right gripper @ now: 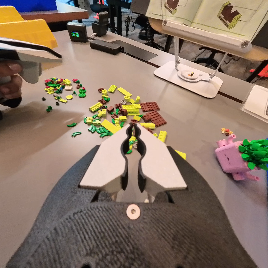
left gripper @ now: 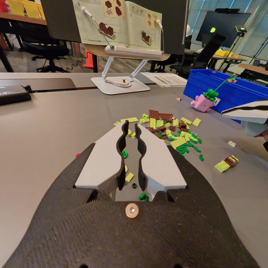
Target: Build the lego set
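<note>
1. The left gripper (left gripper: 131, 124) is hovering over the grey table (left gripper: 58, 123), its jaws standing a narrow gap apart with nothing between them; loose bricks are showing through the gap.
2. The right gripper (right gripper: 133, 125) is pinching a small brown piece (right gripper: 133, 121) at its very tips, jaws nearly closed on it, just above the near edge of the brick pile (right gripper: 124, 113).
3. The pile is lying mid-table: lime plates, brown plates (right gripper: 150, 106) and green leaf pieces (right gripper: 98, 129) are spreading out loosely, some touching, some apart.
4. A second, smaller heap (right gripper: 58, 87) of mixed tiny parts is sitting to the left of the main pile, near the left gripper's handle and the hand (right gripper: 10, 81) holding it.
5. A partly built lime-and-brown block (left gripper: 227, 163) is lying apart from the pile, on its right in the left wrist view.
6. A pink pot with green foliage (right gripper: 235, 158) is lying tipped on its side, against a blue bin (left gripper: 232, 89).
7. The instruction booklet (left gripper: 116, 23) is standing open on a white stand (left gripper: 120, 85) beyond the bricks.
</note>
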`<state>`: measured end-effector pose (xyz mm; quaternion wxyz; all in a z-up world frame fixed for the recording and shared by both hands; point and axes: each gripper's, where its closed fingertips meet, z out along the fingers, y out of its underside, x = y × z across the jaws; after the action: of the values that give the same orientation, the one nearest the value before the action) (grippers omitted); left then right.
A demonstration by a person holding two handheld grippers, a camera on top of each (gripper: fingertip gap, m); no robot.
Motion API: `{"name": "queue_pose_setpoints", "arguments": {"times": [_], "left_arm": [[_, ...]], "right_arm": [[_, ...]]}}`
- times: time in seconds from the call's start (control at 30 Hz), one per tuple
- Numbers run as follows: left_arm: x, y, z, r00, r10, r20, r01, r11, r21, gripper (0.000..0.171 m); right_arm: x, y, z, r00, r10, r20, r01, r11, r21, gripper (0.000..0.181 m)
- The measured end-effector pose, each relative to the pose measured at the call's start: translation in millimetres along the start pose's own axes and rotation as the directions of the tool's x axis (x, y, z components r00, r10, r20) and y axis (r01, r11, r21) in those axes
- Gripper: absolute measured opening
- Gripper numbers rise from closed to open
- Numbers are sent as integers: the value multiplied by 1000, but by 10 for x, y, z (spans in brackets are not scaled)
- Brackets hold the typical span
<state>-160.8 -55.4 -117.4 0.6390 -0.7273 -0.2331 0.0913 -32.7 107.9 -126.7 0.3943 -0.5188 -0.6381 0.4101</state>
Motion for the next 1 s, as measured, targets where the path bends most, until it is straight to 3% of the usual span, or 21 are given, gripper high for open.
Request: {"name": "queue_pose_setpoints", "arguments": {"times": [0.17, 0.4, 0.53, 0.6, 0.73, 0.83, 0.9, 1.0], "left_arm": [[39, 87, 43, 1000, 15, -17, -15, 999, -33, 3], [346, 147, 150, 993, 77, -87, -83, 994, -66, 2], [640, 109, 276, 976, 160, -148, -167, 985, -37, 0], [661, 84, 412, 966, 232, -112, -239, 970, -45, 0], [449, -137, 753, 952, 307, -4, -307, 952, -10, 0], [103, -361, 897, 966, 251, 67, -254, 967, 34, 0], [-75, -427, 860, 988, 149, 28, -150, 987, 57, 0], [-289, -274, 651, 997, 54, -54, -54, 999, -5, 0]], "right_arm": [[185, -76, 110, 999, -51, -12, 51, 998, 31, 0], [439, -546, 250, 995, -81, 56, 67, 972, 225, 3], [533, -425, 268, 996, -83, 45, 71, 973, 217, 5], [528, -310, 253, 992, -123, 26, 115, 973, 201, 3], [519, -241, 301, 977, -211, -27, 212, 964, 160, 1], [413, -203, 350, 974, -228, -5, 226, 963, 149, 0], [380, -166, 374, 971, -241, -4, 239, 960, 143, 0], [366, -126, 392, 973, -230, 3, 227, 962, 154, 0]]}}
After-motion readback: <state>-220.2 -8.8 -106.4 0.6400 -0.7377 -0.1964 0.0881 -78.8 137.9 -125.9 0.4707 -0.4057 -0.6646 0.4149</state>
